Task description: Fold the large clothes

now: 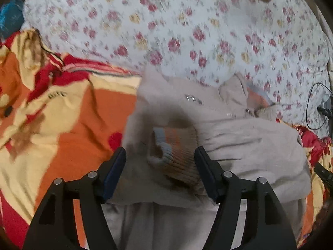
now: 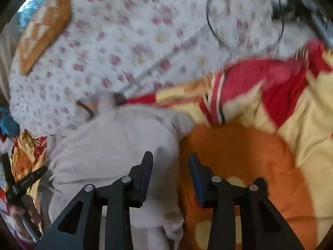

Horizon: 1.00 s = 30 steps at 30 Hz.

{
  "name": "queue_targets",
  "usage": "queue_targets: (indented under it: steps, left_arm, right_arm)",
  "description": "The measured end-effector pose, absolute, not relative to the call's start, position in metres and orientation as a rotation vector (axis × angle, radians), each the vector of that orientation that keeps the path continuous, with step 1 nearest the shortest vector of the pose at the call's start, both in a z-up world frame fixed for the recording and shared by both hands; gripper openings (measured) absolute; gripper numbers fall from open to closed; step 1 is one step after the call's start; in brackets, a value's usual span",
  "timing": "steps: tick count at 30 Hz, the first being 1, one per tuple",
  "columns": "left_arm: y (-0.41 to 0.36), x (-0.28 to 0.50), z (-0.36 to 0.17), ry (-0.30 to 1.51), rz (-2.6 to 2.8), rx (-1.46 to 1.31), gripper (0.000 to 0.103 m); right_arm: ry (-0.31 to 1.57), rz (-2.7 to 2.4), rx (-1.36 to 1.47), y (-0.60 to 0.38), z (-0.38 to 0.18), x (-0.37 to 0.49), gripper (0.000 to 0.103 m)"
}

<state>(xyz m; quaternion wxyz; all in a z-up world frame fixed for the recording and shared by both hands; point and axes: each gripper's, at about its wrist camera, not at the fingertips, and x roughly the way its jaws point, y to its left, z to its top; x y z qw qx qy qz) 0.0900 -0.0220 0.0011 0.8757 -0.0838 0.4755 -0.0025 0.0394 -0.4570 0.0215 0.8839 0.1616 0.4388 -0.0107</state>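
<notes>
1. The left hand-held gripper [image 1: 160, 158] hangs released, its blue-padded fingers [image 1: 113, 173] spread wide on either side of a ribbed knit cuff [image 1: 177, 152] striped orange, grey-blue and brown; neither pad can be seen pressing it.
2. That cuff belongs to a large beige fleece zip-up jacket [image 1: 239, 137], which lies bunched on the bed. Its lower part is cut off by the bottom of the left wrist view and partly hidden behind the gripper's frame.
3. The right hand-held gripper [image 2: 170, 166] is also released, with its jaws apart; the left finger is over the jacket's [image 2: 116, 145] edge and the right finger over an orange patch, holding nothing.
4. Under the jacket lies an orange, yellow and red patterned blanket [image 2: 260, 145], rumpled and running out of both views.
5. At the left rim of the right wrist view, the other gripper's black frame and part of the person's hand [image 2: 22, 214] show, mostly cropped.
6. Beyond the jacket's collar and zipper [image 1: 220, 108], blurred by motion, stretches a white quilt with red and yellow flowers [image 1: 166, 27].
7. On the quilt lies a black cable [image 2: 245, 20] in a loop, its plug end smeared and hard to read.
8. Farthest off, an orange checked cushion [image 2: 43, 27] sits on the quilt; a blue object [image 1: 11, 16] at the edge is too blurred to identify.
</notes>
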Motion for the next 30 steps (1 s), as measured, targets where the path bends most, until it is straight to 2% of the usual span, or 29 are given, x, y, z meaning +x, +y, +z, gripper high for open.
queue_targets:
  steps: [4,7,9,12,15,17,19,23,27,30]
  left_arm:
    - [-0.029,0.097,-0.016,1.056,0.000,-0.165,0.068]
    - [-0.037,0.100,-0.031,1.068,0.018,-0.116,0.078]
    - [-0.038,0.100,-0.031,1.056,0.018,-0.105,0.079]
    - [-0.034,0.100,-0.026,1.068,0.007,-0.116,0.079]
    - [-0.030,0.093,-0.019,1.060,0.005,-0.126,0.079]
    - [-0.030,0.085,-0.014,1.050,0.008,-0.122,0.079]
    - [-0.032,0.075,-0.009,1.037,0.012,-0.105,0.079]
    - [-0.034,0.057,-0.001,1.031,-0.004,-0.071,0.079]
    - [-0.034,0.037,0.006,1.033,-0.018,-0.034,0.079]
    - [-0.027,0.015,0.014,1.021,-0.034,-0.014,0.079]
  right_arm:
    - [0.935,0.084,0.231,-0.422,0.025,0.041,0.035]
    - [1.031,0.026,0.095,-0.404,-0.009,0.058,0.031]
    - [1.030,-0.004,0.076,-0.408,-0.028,0.065,0.031]
    - [1.009,-0.026,0.124,-0.420,-0.027,0.063,0.031]
    - [0.995,-0.037,0.148,-0.426,-0.010,0.046,0.036]
    - [0.990,-0.030,0.117,-0.421,-0.001,0.033,0.045]
    - [0.989,-0.008,0.113,-0.417,0.005,0.016,0.049]
    - [1.009,0.018,0.087,-0.406,-0.003,-0.001,0.053]
    - [1.113,-0.044,0.012,-0.408,-0.036,0.007,0.052]
    - [1.101,-0.054,0.100,-0.421,-0.025,-0.005,0.054]
